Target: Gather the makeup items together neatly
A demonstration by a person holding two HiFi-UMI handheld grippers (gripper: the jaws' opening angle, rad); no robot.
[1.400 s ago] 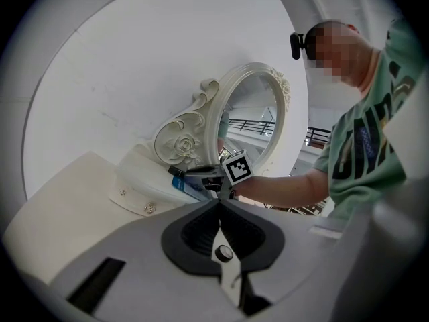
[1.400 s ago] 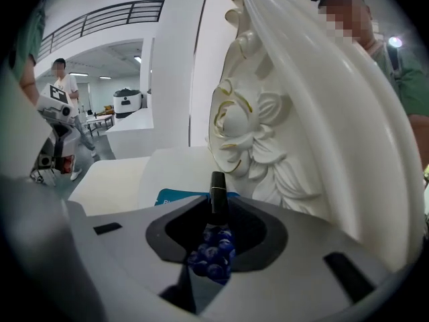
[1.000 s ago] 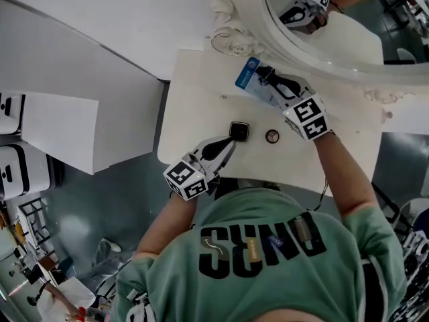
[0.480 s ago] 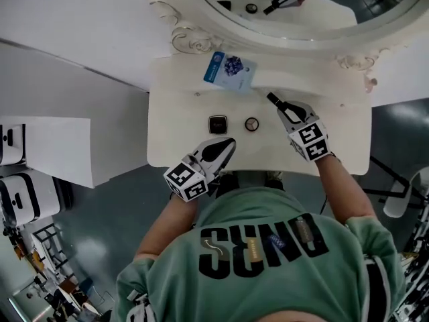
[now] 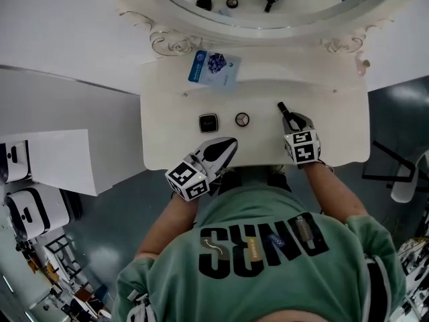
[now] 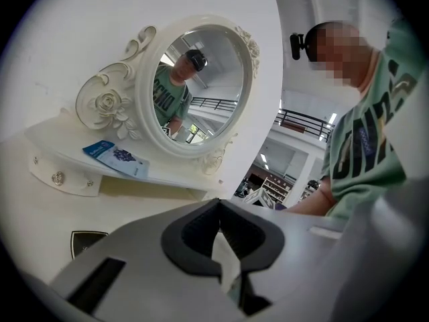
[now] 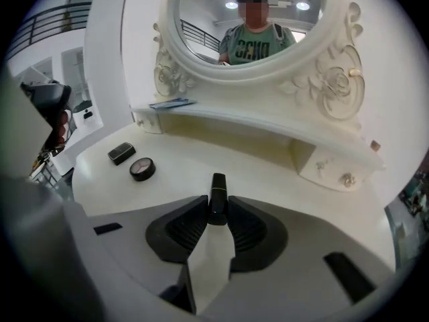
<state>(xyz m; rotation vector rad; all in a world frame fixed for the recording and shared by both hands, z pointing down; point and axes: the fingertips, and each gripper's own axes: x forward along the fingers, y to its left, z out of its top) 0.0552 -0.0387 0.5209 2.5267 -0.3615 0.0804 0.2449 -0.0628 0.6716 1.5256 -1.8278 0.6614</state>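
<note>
A slim black lipstick tube [image 7: 217, 188] sticks out from between the pads of my right gripper [image 7: 216, 212], which is shut on it. In the head view that gripper [image 5: 289, 117] hovers over the right front of the white dressing table [image 5: 335, 126]. A square black compact [image 5: 208, 123] and a round compact [image 5: 242, 119] lie side by side at the table's middle. A blue sachet [image 5: 213, 68] rests on the raised shelf under the mirror. My left gripper [image 5: 230, 144] is shut and empty near the front edge, just below the square compact [image 6: 86, 241].
An oval mirror [image 7: 248, 19] in an ornate white frame stands at the back and reflects the person. The shelf [image 7: 268, 129] has small drawers with knobs [image 7: 347, 178]. The tabletop drops off to the floor on the left and right sides.
My right gripper has drawn back from the blue sachet on the shelf to the table's right front, still holding the black tube. The left gripper has eased away from the square compact.
</note>
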